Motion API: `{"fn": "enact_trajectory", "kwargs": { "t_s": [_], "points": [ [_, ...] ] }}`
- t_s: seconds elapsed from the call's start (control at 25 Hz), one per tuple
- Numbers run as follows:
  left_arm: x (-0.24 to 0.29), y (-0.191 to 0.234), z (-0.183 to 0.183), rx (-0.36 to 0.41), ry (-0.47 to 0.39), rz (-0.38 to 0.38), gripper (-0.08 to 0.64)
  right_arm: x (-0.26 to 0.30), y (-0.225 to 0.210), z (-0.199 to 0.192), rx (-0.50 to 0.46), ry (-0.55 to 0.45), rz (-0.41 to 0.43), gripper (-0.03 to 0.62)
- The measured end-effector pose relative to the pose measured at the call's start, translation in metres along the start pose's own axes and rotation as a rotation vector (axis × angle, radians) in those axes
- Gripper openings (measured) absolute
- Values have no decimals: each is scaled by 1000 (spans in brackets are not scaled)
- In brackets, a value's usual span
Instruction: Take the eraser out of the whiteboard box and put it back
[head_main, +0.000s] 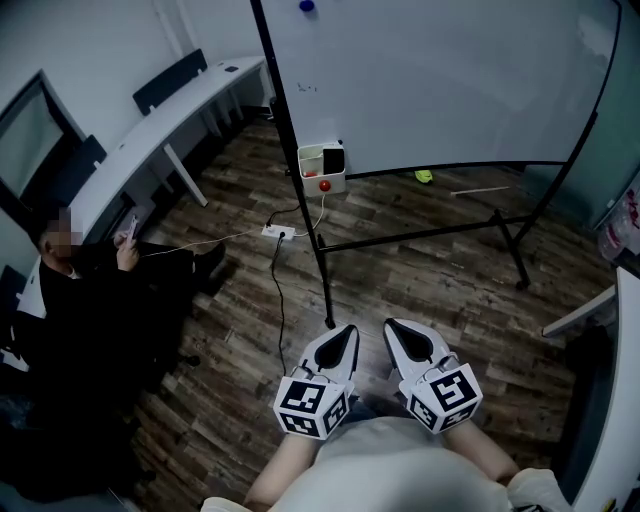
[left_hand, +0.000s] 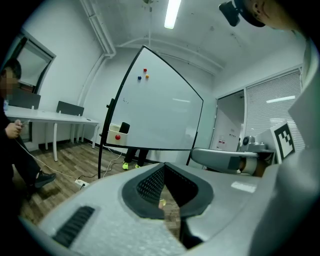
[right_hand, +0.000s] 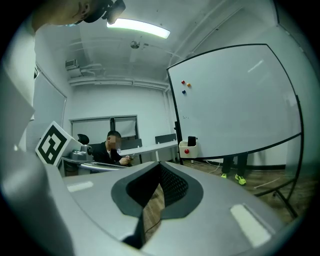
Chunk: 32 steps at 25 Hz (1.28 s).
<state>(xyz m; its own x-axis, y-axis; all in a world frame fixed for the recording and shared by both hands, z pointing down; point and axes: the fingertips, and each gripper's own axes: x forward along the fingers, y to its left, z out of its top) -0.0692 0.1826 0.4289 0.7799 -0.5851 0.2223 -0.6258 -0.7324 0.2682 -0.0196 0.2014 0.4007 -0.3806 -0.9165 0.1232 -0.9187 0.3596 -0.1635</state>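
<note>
- The eraser (head_main: 335, 158) stands upright in the whiteboard box (head_main: 310, 168); its long axis is vertical, and its dark top end points up above the rim
- The box hangs at the lower left corner of the whiteboard (head_main: 440, 80), beside the stand's post
- The left gripper (head_main: 346, 334) has its jaws together, nothing between them; it is low by the person's body, well apart from the box
- The right gripper (head_main: 394, 330) is likewise closed and empty, just beside the left; both point toward the board

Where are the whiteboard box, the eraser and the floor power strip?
whiteboard box (head_main: 337, 183), head view, its white front wall.
eraser (head_main: 335, 158), head view, black end above the box rim.
power strip (head_main: 277, 232), head view, middle of its white body.
</note>
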Motion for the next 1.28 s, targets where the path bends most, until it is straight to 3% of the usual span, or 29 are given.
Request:
{"fn": "enact_trajectory", "kwargs": {
  "t_s": [0.56,1.28],
  "points": [
    [16,70,25,5,-3,-20,5,67,2,16,13,-42,-40,2],
    [46,110,46,-27,-17,11,5,111,-18,28,23,-32,-36,2]
  ]
}}
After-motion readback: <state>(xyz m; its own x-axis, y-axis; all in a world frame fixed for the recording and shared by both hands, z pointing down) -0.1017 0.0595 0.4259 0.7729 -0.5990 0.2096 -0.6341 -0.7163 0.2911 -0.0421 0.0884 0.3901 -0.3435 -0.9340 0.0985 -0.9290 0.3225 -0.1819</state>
